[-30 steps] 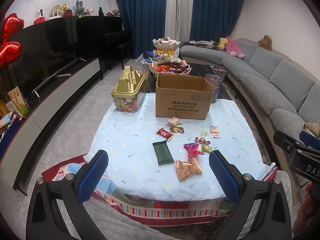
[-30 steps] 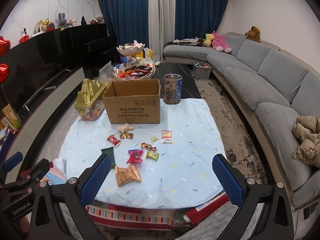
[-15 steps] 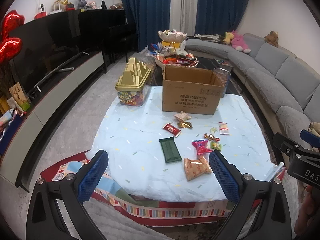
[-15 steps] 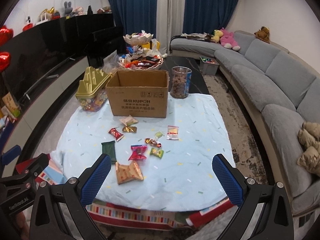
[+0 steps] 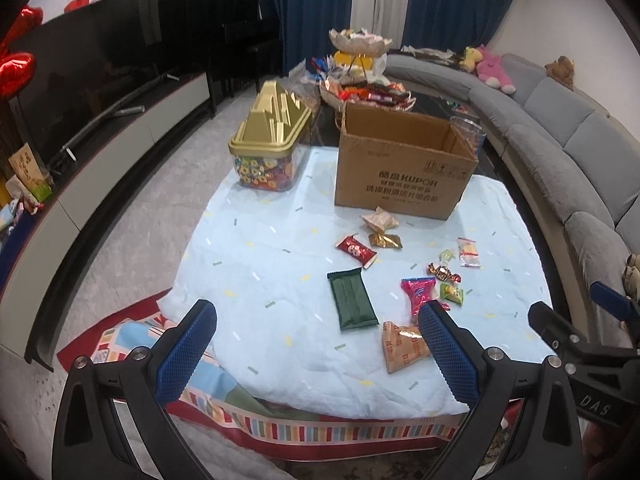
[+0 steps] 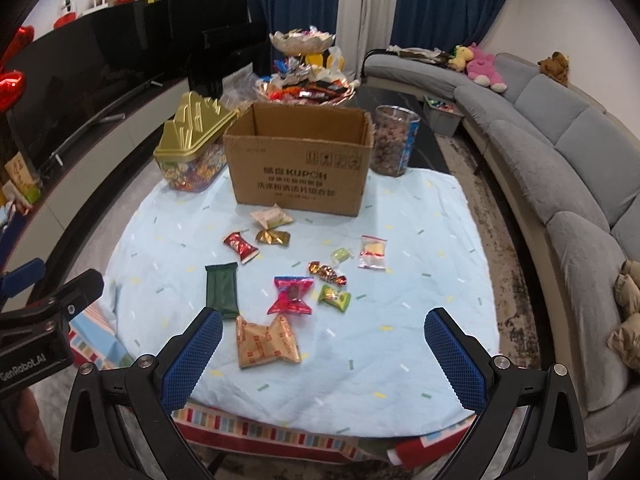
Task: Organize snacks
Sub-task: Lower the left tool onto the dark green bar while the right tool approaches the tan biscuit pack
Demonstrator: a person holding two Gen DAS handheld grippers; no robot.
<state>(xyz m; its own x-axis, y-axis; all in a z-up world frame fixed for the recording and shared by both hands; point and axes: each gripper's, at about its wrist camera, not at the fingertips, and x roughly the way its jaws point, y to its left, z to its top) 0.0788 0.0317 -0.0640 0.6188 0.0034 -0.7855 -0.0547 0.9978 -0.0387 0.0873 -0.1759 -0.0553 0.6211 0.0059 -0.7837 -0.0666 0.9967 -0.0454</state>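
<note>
Two grippers, both mine, hang over the near edge of the light blue cloth (image 6: 400,216), and neither holds anything. My left gripper (image 5: 316,340) has its blue pads spread wide; my right gripper (image 6: 324,344) is spread just as wide. Both are well short of the cardboard box (image 6: 298,168), which stands open at the far side of the cloth.

Everything else I place from that box. Just in front of it lie a pale wrapped snack (image 6: 272,216) and, beside that, a small gold one (image 6: 273,237). A red candy (image 6: 241,246) sits a little nearer to me and to the left. Nearer still is a dark green bar (image 6: 222,290), lying lengthwise toward me. To its right are a pink packet (image 6: 291,295), a small green candy (image 6: 335,297), a brown twisted sweet (image 6: 326,272), a pale green sweet (image 6: 340,255) and a clear little bag (image 6: 372,252). Farthest from the box, close to my right gripper's left pad, lies an orange packet (image 6: 266,340).

Left of the box stands a candy tub with a gold lid (image 6: 192,132), touching or nearly touching it. Right of the box is a clear jar (image 6: 394,140) of brown snacks. Behind the box is a heaped snack basket (image 6: 308,90).
</note>
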